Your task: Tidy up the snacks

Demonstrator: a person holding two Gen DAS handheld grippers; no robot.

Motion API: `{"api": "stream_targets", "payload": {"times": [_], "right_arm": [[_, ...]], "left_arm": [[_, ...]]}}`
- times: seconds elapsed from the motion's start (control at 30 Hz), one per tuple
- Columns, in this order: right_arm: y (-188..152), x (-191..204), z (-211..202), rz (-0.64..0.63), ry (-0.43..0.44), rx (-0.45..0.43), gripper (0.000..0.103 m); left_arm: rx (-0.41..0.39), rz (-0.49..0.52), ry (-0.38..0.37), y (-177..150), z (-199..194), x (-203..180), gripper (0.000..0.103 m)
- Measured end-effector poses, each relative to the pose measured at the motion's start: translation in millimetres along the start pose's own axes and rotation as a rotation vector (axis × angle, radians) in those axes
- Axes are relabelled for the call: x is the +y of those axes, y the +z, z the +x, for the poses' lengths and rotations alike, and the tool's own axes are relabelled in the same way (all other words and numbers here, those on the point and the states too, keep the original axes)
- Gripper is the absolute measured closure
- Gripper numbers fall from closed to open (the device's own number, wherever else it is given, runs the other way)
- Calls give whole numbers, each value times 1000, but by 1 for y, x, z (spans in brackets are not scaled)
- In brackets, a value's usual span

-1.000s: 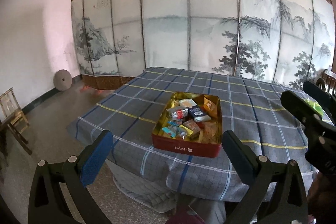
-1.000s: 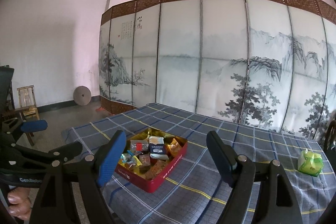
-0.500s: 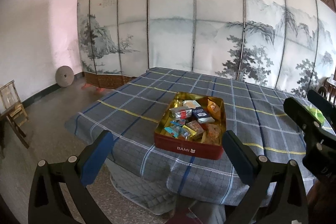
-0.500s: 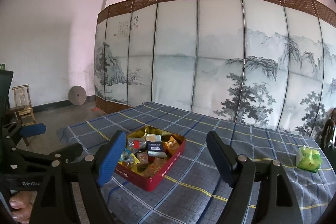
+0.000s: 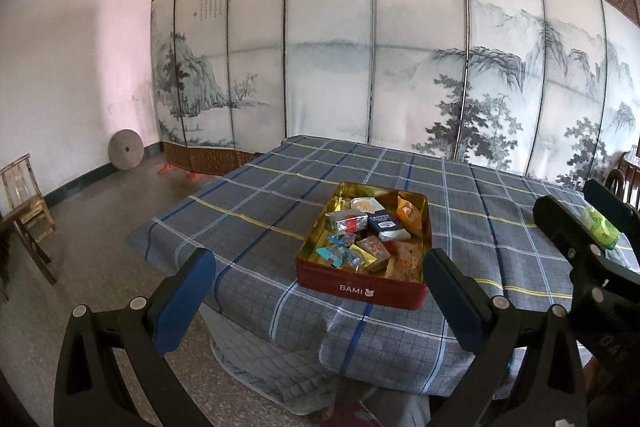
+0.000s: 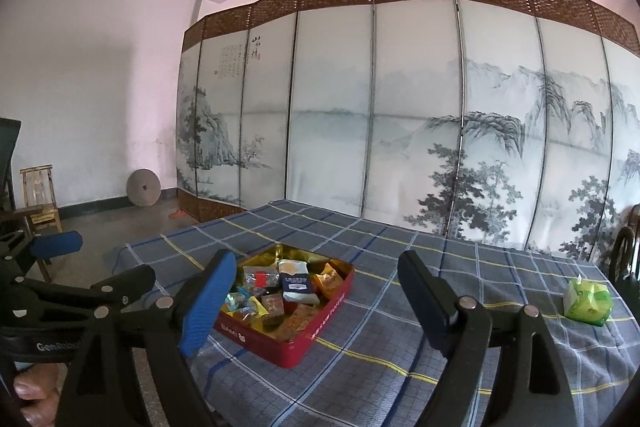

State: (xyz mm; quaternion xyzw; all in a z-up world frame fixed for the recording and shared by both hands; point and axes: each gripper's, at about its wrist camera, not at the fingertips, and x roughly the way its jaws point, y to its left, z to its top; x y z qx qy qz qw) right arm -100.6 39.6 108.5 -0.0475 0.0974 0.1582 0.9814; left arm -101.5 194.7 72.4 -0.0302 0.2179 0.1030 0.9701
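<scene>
A red tin box marked BAMI [image 5: 362, 289] stands near the front edge of a table with a blue plaid cloth [image 5: 280, 187]. It holds several wrapped snacks [image 5: 372, 235]. The tin also shows in the right wrist view [image 6: 304, 341]. A green snack packet [image 6: 587, 299] lies alone at the table's right side; it also shows in the left wrist view [image 5: 600, 229], partly behind the right gripper. My left gripper [image 5: 316, 301] is open and empty, held off the table's front edge. My right gripper [image 6: 316, 301] is open and empty, above the table just right of the tin.
A painted folding screen [image 5: 376, 67] stands behind the table. A small wooden chair [image 5: 24, 203] and a round stone disc [image 5: 126, 155] are at the left by the wall. A dark wooden chair [image 6: 626, 255] stands at the far right.
Both grippers have drifted slightly so the views tilt upward and to the left. The tin and the green packet have not moved. Both grippers stay open.
</scene>
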Motion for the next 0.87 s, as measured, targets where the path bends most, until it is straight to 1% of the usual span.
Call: {"api": "stream_targets", "payload": {"times": [0.43, 0.53, 0.63, 0.67, 0.73, 0.8, 0.87], "right_arm": [[-1, 0, 5, 5, 15, 15, 17], [-2, -2, 9, 11, 24, 29, 17], [-4, -23, 24, 58, 44, 90, 17], [-5, -31, 30, 70, 37, 110, 17], [-10, -57, 46, 94, 12, 165, 17], [-21, -93, 67, 123, -17, 254, 17], [-40, -130, 93, 129, -53, 375, 17]], "left_arm": [[18, 24, 8, -4, 3, -5, 0], [4, 33, 39, -3, 7, -6, 0], [1, 43, 76, 2, 12, -7, 0], [2, 39, 84, 3, 13, -7, 0], [21, 35, 76, 8, 18, -5, 0], [49, 36, 89, 11, 24, -6, 0], [87, 51, 98, 14, 33, -9, 0]]}}
